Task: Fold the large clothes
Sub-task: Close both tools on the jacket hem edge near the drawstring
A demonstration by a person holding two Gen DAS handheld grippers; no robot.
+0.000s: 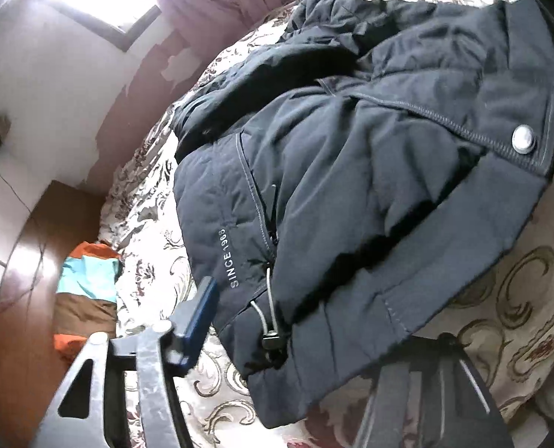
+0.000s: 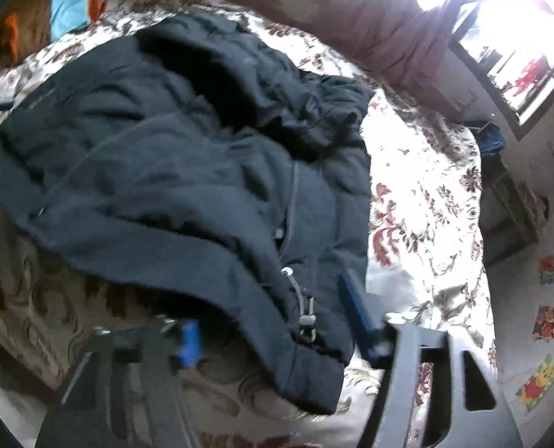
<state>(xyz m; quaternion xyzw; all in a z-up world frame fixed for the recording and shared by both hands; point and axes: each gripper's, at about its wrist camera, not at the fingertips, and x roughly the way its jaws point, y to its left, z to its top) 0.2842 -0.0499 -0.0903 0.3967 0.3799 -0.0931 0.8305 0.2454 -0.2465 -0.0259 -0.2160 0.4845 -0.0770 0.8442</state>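
Jacket (image 1: 351, 186) hem over hand-held gripper (image 1: 314, 339)

In the left wrist view, the right finger (image 1: 441, 366) of the left tongs (image 1: 314, 339) lies under the hem of the dark jacket (image 1: 351, 171), so only its base shows, and the jacket's far collar end is cut off by the picture's top right edge. In the right wrist view everything is smeared by motion: the right tongs (image 2: 273, 324) show a blurred blue pad (image 2: 190, 343), the jacket's cord stopper (image 2: 306, 321) is fuzzy, and the bed (image 2: 426, 201) runs out past the bottom edge.
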